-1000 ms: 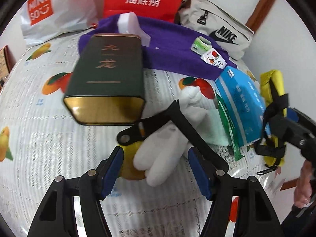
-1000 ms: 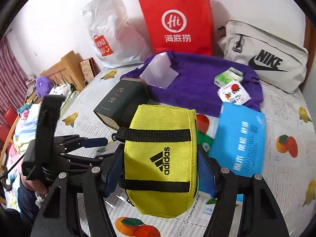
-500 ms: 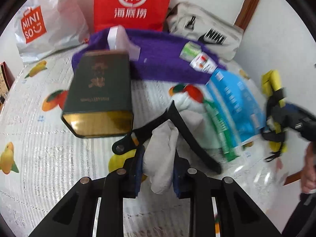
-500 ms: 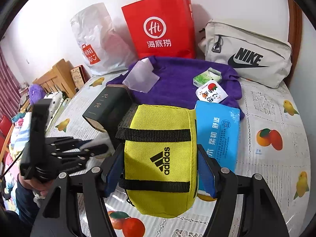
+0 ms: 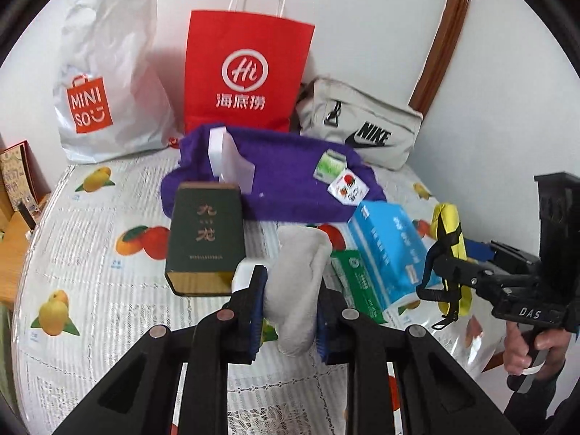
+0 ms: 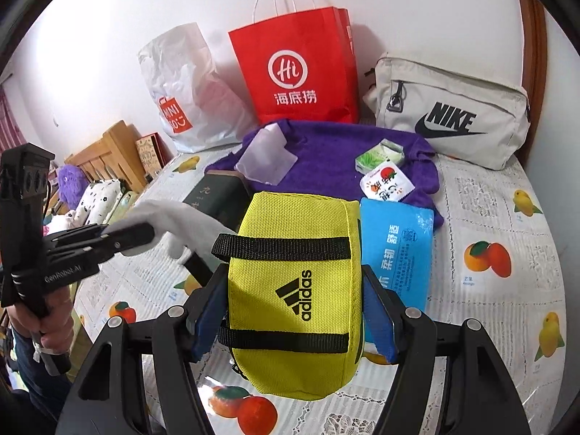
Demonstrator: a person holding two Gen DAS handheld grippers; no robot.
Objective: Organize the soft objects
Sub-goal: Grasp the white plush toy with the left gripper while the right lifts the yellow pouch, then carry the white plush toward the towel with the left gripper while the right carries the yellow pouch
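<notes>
The left claw [image 5: 290,311] grips a white soft cloth thing [image 5: 299,286], having just closed on it; it is lifted clear of the fruit-print surface [image 5: 90,253], and its bunched folds hide what it is, while its lower end covers part of the claw's inner pads. The right claw [image 6: 295,311] clamps a yellow Adidas pouch [image 6: 295,290], which fills the near view and hides the surface beneath it and the left edge of the blue packet [image 6: 397,250]. Farther back, the dark green box [image 5: 204,243] overlaps the purple towel [image 5: 290,185], and small packets on the towel are too small to read.
</notes>
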